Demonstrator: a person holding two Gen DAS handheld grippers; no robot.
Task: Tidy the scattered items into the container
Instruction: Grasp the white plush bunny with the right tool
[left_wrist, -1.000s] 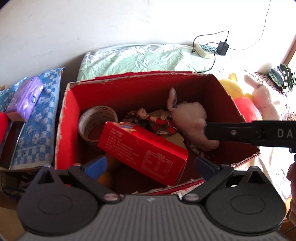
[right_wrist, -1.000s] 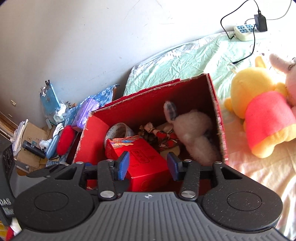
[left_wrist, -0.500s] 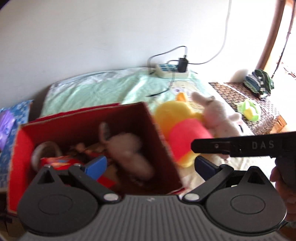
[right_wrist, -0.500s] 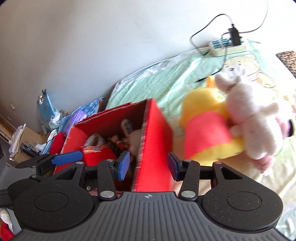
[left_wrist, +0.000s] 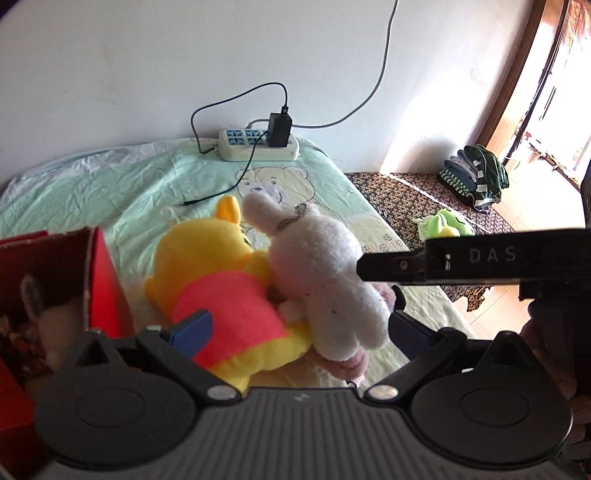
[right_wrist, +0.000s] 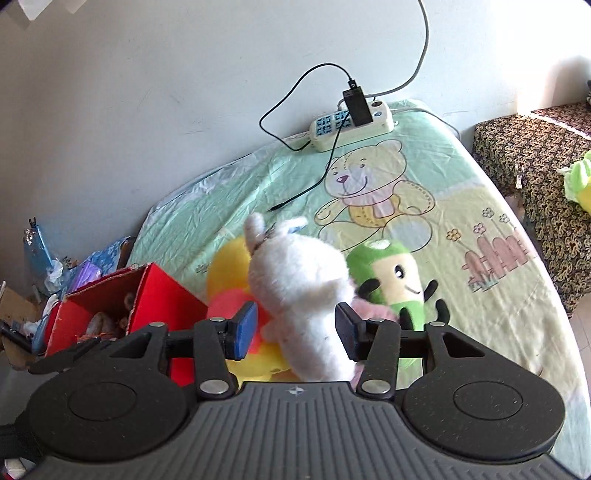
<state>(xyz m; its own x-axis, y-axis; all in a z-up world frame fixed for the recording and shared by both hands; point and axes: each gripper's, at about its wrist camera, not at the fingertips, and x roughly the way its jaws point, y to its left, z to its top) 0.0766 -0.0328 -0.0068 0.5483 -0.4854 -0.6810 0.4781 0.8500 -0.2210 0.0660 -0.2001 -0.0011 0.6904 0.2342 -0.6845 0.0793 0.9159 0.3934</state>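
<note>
White rabbit (right_wrist: 303, 295) atop yellow bear (left_wrist: 221, 291), between spread fingers of level right gripper (right_wrist: 293, 330), left gripper (left_wrist: 299, 328) wide open, box (right_wrist: 110, 306) at 9 o'clock.

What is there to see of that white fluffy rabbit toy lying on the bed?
The white rabbit is a soft plush with long ears, a slightly speckled pile and a small metal ring near its head. It lies on the yellow bear in the red shirt, a pink toy showing under its lower end. In the right wrist view its body sits between the open fingers of the right gripper, which have not closed on it. The green plush lies just beside it.
</note>
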